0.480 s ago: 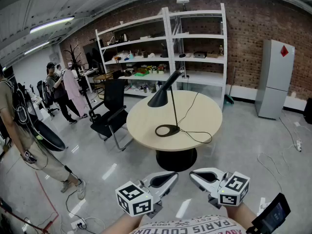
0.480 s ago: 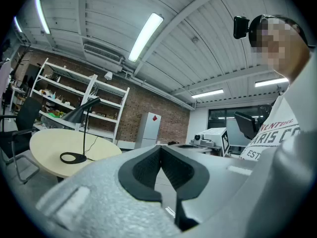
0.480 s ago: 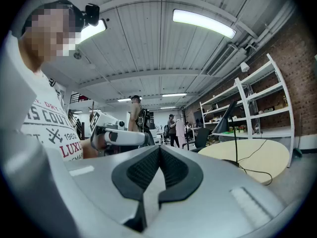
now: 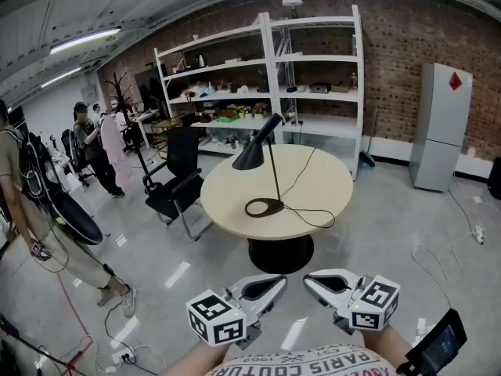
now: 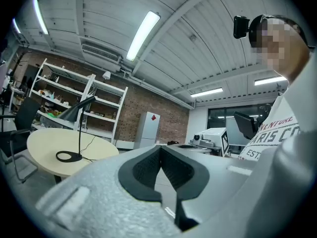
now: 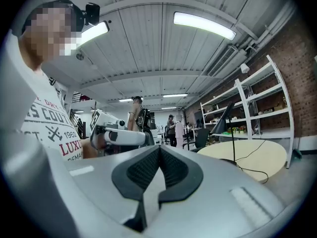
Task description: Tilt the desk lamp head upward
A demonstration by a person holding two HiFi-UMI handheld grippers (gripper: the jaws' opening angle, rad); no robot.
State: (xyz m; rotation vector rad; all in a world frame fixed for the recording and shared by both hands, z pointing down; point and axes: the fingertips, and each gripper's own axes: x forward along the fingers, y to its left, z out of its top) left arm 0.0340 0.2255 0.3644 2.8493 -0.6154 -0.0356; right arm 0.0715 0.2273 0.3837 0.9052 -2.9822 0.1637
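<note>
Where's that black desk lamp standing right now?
In the head view the desk lamp stands on the round table, left of its centre, with a black chair to its left and white shelves behind.

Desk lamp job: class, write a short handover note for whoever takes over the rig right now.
Left gripper: shut, empty, held low.
Right gripper: shut, empty, beside it.
Desk lamp stands on the round table ahead, clear of both grippers; its head slopes down.
Done: nothing yet.
Left: step up, take the head, tilt it upward.
</note>
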